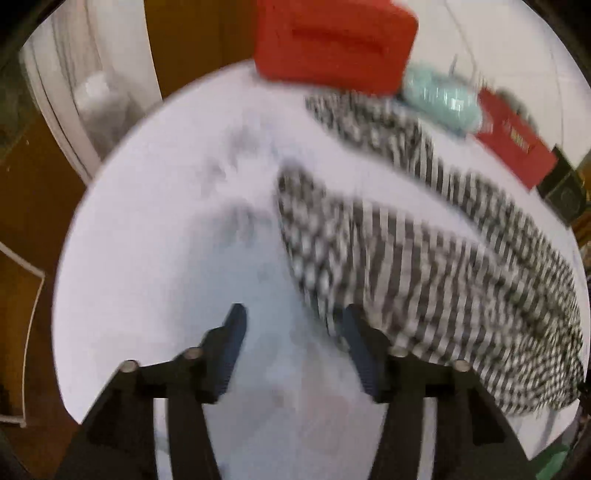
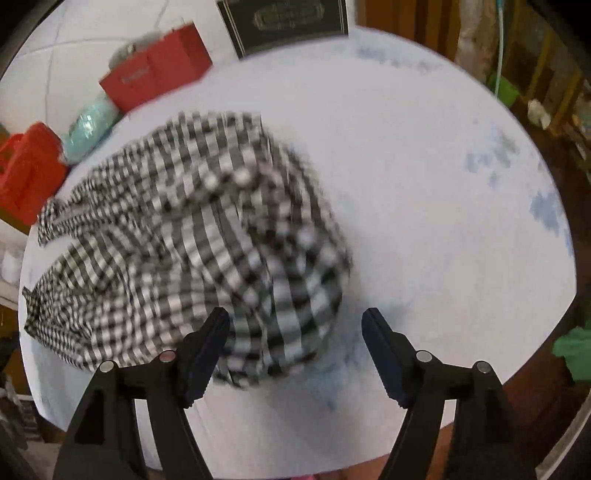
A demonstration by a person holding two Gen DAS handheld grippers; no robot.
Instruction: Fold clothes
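A black-and-white checked garment (image 1: 424,258) lies crumpled on a round white table (image 1: 166,221). In the left wrist view it stretches from the far middle to the near right. My left gripper (image 1: 291,317) is open and empty above the table, its right finger at the garment's near edge. In the right wrist view the garment (image 2: 192,236) is bunched left of centre. My right gripper (image 2: 295,317) is open and empty, with the garment's near edge between its fingers, below them. Both views are blurred.
At the table's far edge stand a red plastic container (image 1: 332,40), a pale green bundle (image 1: 439,96), a red box (image 1: 513,140) and a dark box (image 2: 284,22). Bare table (image 2: 424,184) lies to the garment's right. Wooden furniture surrounds the table.
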